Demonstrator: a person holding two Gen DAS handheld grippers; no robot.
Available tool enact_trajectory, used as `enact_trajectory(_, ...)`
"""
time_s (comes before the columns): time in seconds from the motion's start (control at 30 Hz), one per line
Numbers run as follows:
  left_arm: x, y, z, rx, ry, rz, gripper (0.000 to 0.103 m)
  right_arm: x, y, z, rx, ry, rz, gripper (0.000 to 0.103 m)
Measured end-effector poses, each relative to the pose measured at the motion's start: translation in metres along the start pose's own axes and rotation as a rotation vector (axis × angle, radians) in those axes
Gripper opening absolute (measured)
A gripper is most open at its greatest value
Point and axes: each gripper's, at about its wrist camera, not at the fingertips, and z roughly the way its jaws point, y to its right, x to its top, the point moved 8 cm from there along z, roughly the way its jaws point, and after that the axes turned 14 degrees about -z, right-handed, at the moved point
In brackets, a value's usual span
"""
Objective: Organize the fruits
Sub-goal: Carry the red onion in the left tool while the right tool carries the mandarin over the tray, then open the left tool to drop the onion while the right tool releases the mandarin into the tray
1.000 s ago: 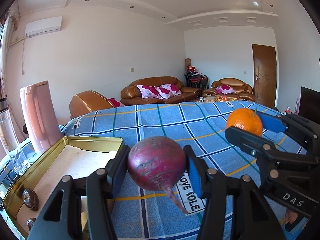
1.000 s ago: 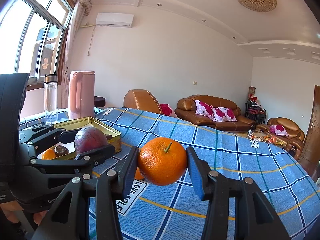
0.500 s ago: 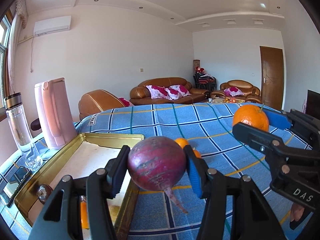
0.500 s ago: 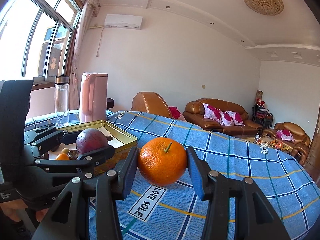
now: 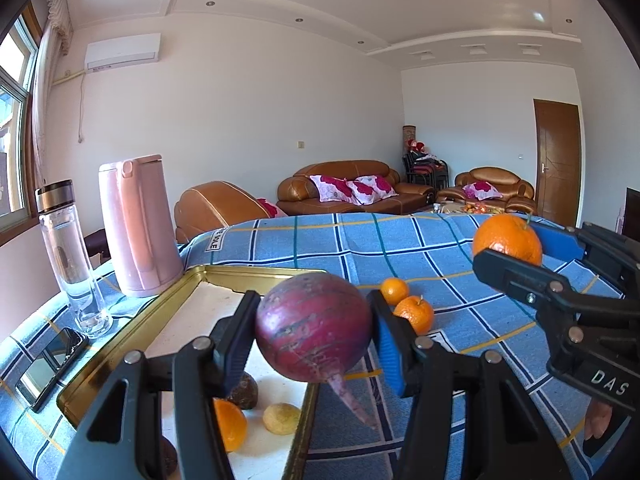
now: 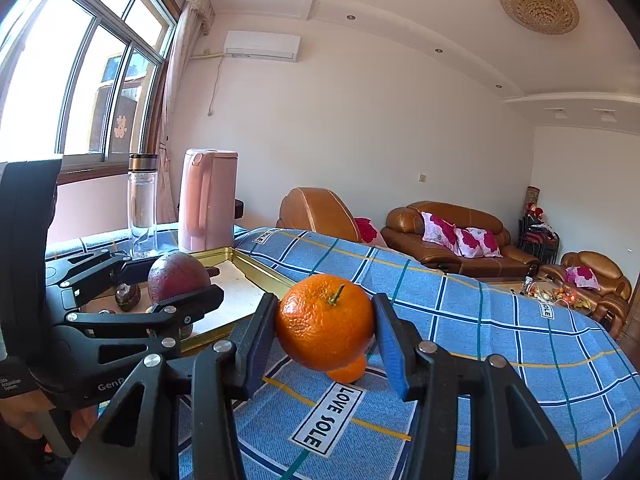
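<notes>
Left gripper (image 5: 314,338) was clamped on a purple-red beet-like root (image 5: 314,326), both jaws pressed to its sides, tail pointing down. It was held in the air over the near right edge of the gold tin tray (image 5: 120,340), not touching it. The tray sat on the blue plaid cloth (image 5: 400,248) and held a small orange (image 5: 230,424), a dark brown round fruit (image 5: 244,390) and a yellowish small fruit (image 5: 282,418) at its near end. Two small oranges (image 5: 414,312) lay on the cloth just right of the tray, touching or nearly touching each other.

Right gripper (image 6: 326,328) was closed on a large orange (image 6: 325,322), stem up, lifted above the cloth, to the right of the tray. One of the loose oranges (image 6: 350,372) showed just below it.

Behind the tray stood a pink kettle (image 5: 138,224) and a clear bottle (image 5: 70,252); a phone (image 5: 50,364) lay flat beside the tray's left rim.
</notes>
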Motion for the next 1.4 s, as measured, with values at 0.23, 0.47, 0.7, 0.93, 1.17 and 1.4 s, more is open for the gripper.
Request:
enact_trajectory(0.23,0.004,-0.018,-0.003,0.035,0.008,-0.007,0.056,0.007,-0.01,0.004,0.023,0.007,-0.005,0.05)
enact_trajectory(0.47,0.01,-0.041,-0.006,0.063,0.012,-0.033,0.056,0.016,-0.023,0.009,0.048,0.015,-0.021,0.05)
enact_trajectory(0.7,0.012,-0.072,-0.009,0.115,0.01,-0.058,0.056,0.027,-0.042,0.019,0.088,0.02,-0.043,0.05)
enact_trajectory(0.93,0.01,-0.106,-0.006,0.168,-0.012,-0.096,0.056,0.032,-0.066,0.033,0.139,0.012,-0.062,0.05)
enact_trajectory(1.17,0.005,-0.125,-0.006,0.196,-0.027,-0.109,0.056,0.034,-0.094,0.047,0.197,-0.004,-0.089,0.05)
enact_trajectory(1.4,0.0,-0.146,-0.001,0.234,-0.062,-0.123,0.056,0.034,-0.118,0.063,0.249,-0.039,-0.118,0.05)
